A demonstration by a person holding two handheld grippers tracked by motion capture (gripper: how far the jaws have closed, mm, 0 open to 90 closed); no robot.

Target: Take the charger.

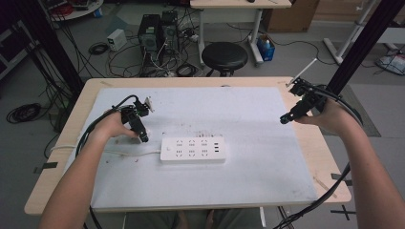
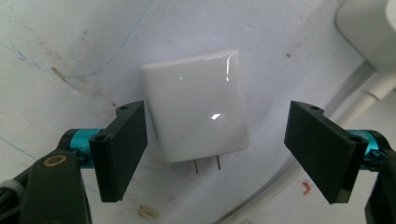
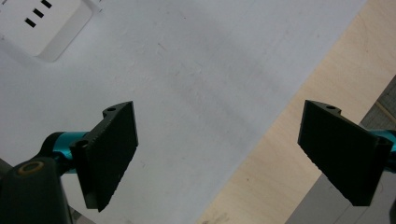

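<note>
Right under the left tool [image 2: 215, 154] lies a small white charger plug [image 2: 196, 109], a glossy block with rounded corners, flat on its back, light glinting off its face. Two thin metal prongs [image 2: 207, 164] stick out of its near end, pointing back toward the tool. The tool's jaws stand wide apart, one on either side of the plug, and neither appears to touch it, though the left one sits so near the edge that I can't be sure. The jaw pads are matt black wedges on bright teal mounts.

From the high view, that left tool [image 1: 142, 138] is tipped down at the white mat [image 1: 267, 162] toward the tabletop's left side, just beside the left end of the white power strip [image 1: 192, 150]. The strip is a flat oblong with rounded corners, rows of sockets on top and a few dark slots at its right end, lying near the mat's middle. Its white cable [image 1: 129, 153] runs off left toward the tabletop's left edge.

The mat is scuffed and stained, with reddish specks behind the strip. It covers most of the pale wooden tabletop [image 1: 329, 157].

Over by the right edge, the right tool [image 1: 286, 119] hangs above the mat, jaws spread and holding nothing, its ridged pads [image 3: 109, 156] over bare mat and wood.
</note>
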